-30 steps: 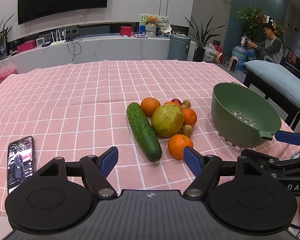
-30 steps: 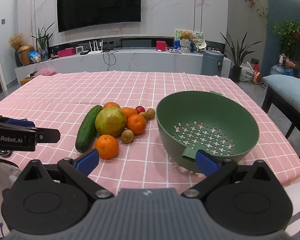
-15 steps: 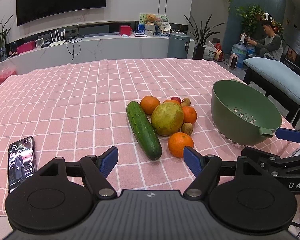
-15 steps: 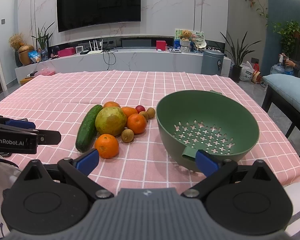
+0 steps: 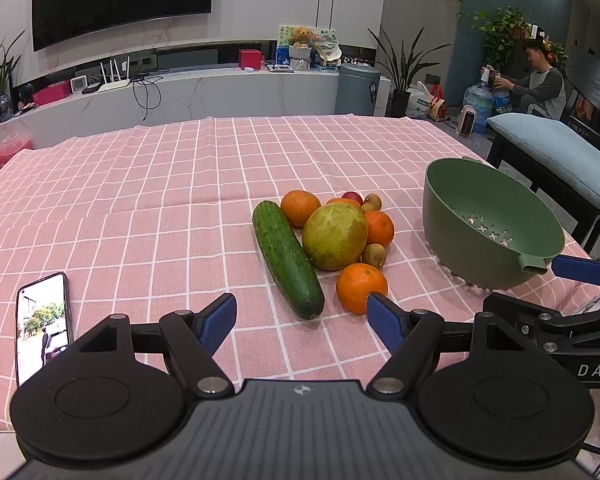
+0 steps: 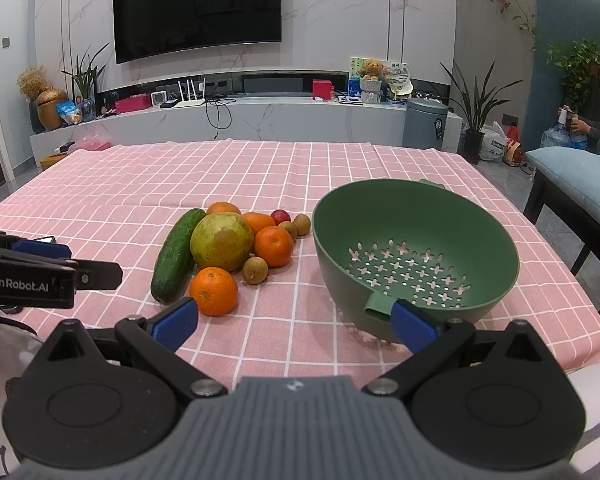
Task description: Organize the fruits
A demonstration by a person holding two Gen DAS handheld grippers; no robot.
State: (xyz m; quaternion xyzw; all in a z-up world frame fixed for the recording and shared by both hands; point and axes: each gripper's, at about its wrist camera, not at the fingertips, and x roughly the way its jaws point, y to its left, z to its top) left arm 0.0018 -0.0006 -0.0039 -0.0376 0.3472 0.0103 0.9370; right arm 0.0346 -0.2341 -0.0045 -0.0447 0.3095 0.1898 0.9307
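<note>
The left tool (image 5: 301,316) and right tool (image 6: 294,322) hover with fingers spread wide, gripping nothing, above a pink-checked tabletop (image 5: 140,208), where a bumpy dark-green cucumber (image 5: 287,258) lies lengthwise, pointing away, beside clustered oranges (image 5: 361,287) near a green colander (image 6: 416,256).

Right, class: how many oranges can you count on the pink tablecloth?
4: nearest orange, one right of the big green fruit, one behind that, and one at the back beside the cucumber. Others may be hidden.
</note>
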